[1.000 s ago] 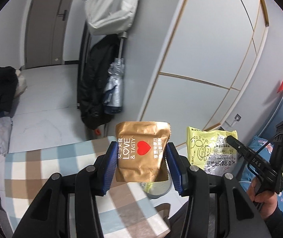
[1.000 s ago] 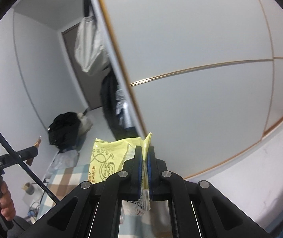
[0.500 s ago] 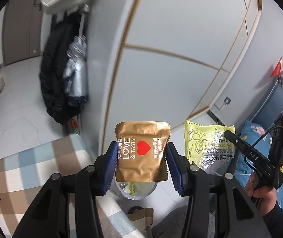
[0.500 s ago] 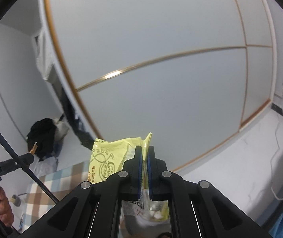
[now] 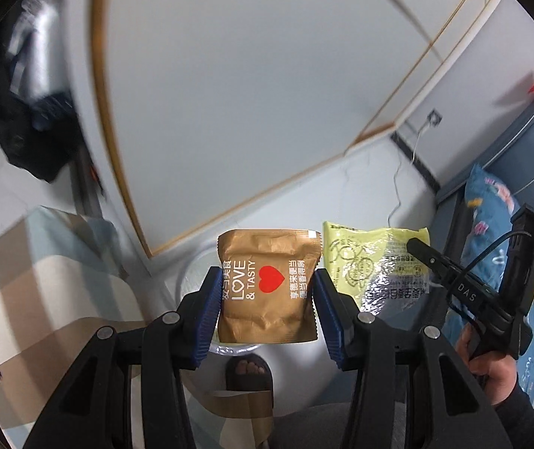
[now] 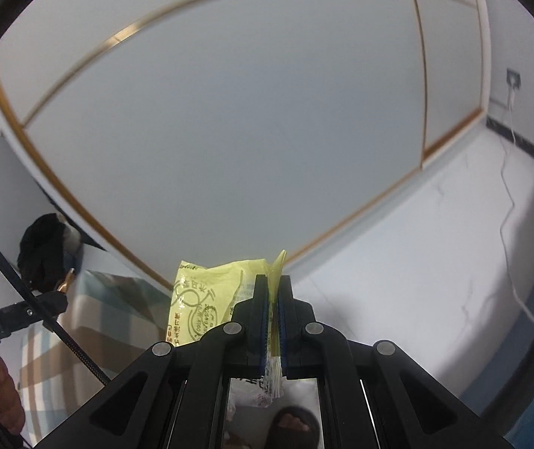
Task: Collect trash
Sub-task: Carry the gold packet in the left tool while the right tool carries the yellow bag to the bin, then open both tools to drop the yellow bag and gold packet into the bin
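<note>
My left gripper (image 5: 265,299) is shut on a gold snack packet (image 5: 267,288) with a red heart and "LOVE & TASTY" print, held upright between the blue pads. Behind and under the packet a clear round bin (image 5: 196,280) shows on the floor, mostly hidden. To the right in the left wrist view hangs a yellow-green wrapper (image 5: 375,265), pinched by the other gripper (image 5: 454,280). In the right wrist view my right gripper (image 6: 274,295) is shut on that yellow-green wrapper (image 6: 207,295), which hangs to the left of the closed pads.
A checked blue, brown and white cloth (image 5: 42,292) covers a surface at the left. White sliding wardrobe doors with gold trim (image 5: 267,93) stand ahead. A foot in a dark slipper (image 5: 250,372) is on the pale floor below. Blue patterned bedding (image 5: 499,205) lies at the right.
Both grippers have swung right and tilted down with their packets: the door and hanging coats slid out to the left, and the floor, bin and slippered foot came into view.
</note>
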`<state>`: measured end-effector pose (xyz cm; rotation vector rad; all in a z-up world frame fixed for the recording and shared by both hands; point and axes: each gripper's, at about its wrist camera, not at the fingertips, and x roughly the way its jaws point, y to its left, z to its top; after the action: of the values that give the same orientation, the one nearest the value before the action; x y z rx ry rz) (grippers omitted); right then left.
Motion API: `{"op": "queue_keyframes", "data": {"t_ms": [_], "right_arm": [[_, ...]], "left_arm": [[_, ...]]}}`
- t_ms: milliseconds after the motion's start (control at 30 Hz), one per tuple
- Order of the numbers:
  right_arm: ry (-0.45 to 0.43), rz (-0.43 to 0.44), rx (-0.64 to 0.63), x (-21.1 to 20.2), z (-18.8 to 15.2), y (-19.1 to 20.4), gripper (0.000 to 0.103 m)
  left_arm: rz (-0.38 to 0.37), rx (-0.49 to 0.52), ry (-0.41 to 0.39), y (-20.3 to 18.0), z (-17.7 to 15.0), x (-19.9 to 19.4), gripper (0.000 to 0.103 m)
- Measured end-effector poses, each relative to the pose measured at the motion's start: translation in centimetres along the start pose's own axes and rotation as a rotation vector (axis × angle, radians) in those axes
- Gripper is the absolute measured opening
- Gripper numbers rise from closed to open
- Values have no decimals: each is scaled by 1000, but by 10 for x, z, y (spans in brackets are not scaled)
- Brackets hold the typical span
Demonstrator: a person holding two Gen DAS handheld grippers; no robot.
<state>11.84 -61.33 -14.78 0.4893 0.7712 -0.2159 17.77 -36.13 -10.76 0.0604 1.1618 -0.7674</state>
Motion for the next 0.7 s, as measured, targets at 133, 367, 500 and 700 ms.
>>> {"op": "queue_keyframes", "data": {"t_ms": [133, 367, 500, 700], "right_arm": [[78, -5, 41, 35, -13, -20, 4], [197, 2, 94, 92, -35, -41, 4], [242, 6, 118, 114, -41, -46, 5], [303, 9, 171, 147, -50, -45, 7]], "left_arm": [[-41, -40, 110, 3, 5, 33, 44], [-15, -104, 231, 11, 10, 80, 44], [48, -128, 312, 14, 8, 107, 44], [69, -172, 345, 29, 12, 110, 44]]}}
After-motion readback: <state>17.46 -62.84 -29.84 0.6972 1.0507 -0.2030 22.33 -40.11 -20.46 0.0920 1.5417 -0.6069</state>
